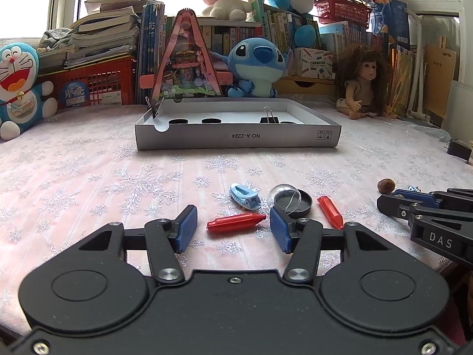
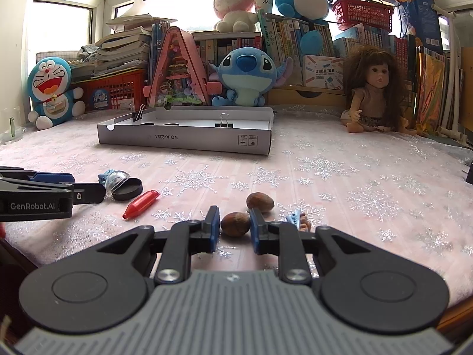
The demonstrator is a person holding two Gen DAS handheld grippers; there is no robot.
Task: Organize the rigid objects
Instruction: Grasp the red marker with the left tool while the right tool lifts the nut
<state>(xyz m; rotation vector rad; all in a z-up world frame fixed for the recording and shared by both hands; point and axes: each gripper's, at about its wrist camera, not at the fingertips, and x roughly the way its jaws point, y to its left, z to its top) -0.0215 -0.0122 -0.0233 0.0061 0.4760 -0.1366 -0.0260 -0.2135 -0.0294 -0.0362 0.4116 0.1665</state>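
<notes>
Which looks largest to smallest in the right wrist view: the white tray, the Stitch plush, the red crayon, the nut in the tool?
1. White tray
2. Stitch plush
3. Red crayon and nut: alike in apparent size, and the nut lies nearer the camera, so unranked.

both cams sit low over the pink tablecloth (image 1: 88,177), angled slightly down, facing the window shelf of books and plush toys. left wrist view sits left of the right one; each catches the other gripper at its edge. shared: white box (image 1: 236,139) (image 2: 183,140) mid-distance, near red crayon (image 1: 330,212) (image 2: 141,204), doll (image 1: 362,82) (image 2: 372,94).
</notes>
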